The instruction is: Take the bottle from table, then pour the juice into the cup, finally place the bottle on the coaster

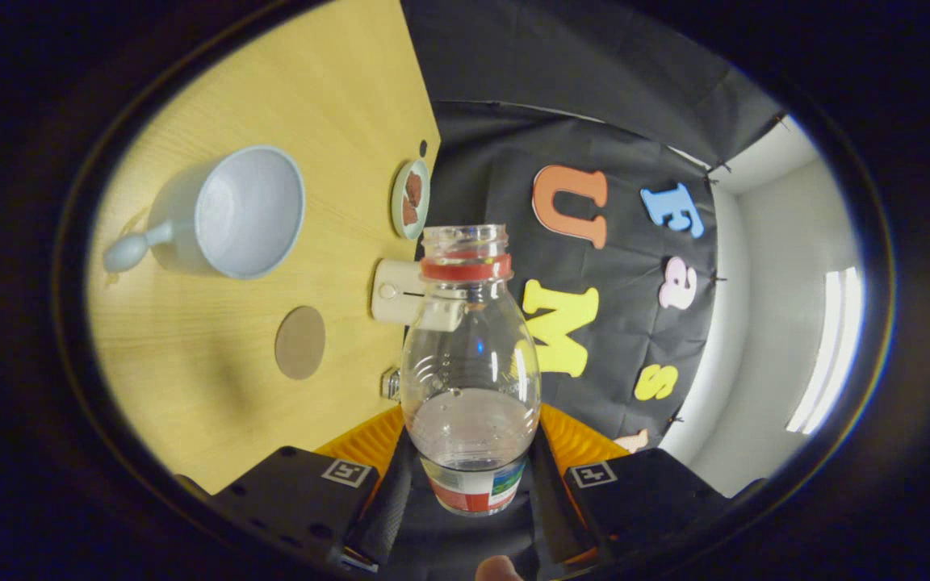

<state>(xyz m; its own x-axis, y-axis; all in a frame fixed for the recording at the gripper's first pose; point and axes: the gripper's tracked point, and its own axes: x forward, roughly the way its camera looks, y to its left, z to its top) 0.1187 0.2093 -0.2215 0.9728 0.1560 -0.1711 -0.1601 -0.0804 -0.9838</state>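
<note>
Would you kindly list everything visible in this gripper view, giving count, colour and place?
Clear plastic bottle: one, red neck ring, uncapped, a little liquid inside, held between the jaws.
Pale blue handled cup: one, on the wooden table beyond the jaws.
Round brown coaster: one, on the table beside the cup.
Small green dish: one, brown pieces inside, at the table's edge.
Cream box: one, behind the bottle.
Light wooden table: one, yellow.
Gripper: one, jaws closed on the bottle.
</note>
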